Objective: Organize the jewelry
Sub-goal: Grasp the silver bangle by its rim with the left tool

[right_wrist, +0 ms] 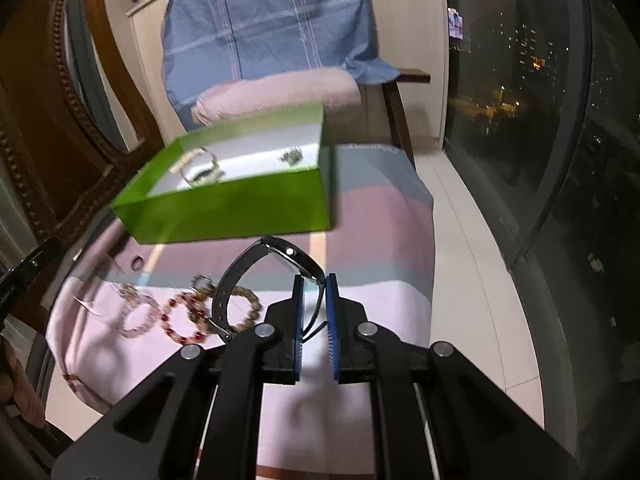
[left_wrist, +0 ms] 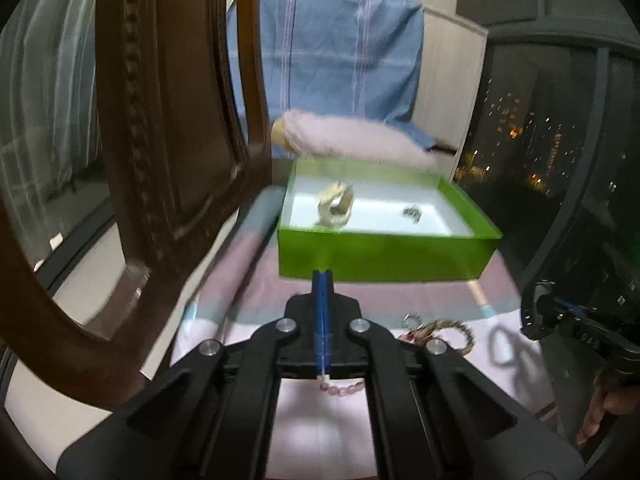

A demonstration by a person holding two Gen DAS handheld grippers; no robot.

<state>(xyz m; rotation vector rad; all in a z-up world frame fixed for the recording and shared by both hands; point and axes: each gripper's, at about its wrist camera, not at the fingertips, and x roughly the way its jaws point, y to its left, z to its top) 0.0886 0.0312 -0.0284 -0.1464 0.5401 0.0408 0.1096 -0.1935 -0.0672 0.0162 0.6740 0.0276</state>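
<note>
Right wrist view: right gripper (right_wrist: 313, 284) nipped nearly closed on wristwatch (right_wrist: 280, 258), blue pads pinching the strap close by the case. Watch standing up and out of the jaws, case foremost, long axis running up-left toward green box (right_wrist: 224, 208); loose strap end hanging back left with the buckle low. Box dead ahead and slightly left of the jaws, open top facing up, near wall between watch and the white floor inside. Already inside: pale bangle (right_wrist: 198, 168) at left, small dark piece (right_wrist: 291, 156) at right. Still out on the pink cloth (right_wrist: 360, 240), left of the jaws: pink bead bracelet (right_wrist: 136, 312), red bead bracelet (right_wrist: 182, 320), tan bead bracelet (right_wrist: 244, 308) partly behind the strap.

Left wrist view: left gripper (left_wrist: 322, 276) fully closed, pads meeting; a short run of pink beads (left_wrist: 342, 389) hanging at the pad base, so apparently caught between them, though blurred. Same box straight ahead, near wall just beyond the tips.

Judgement: both loads near the box; right hand's watch needs lifting over the near wall, case first, toward bare floor between bangle and dark piece.
</note>
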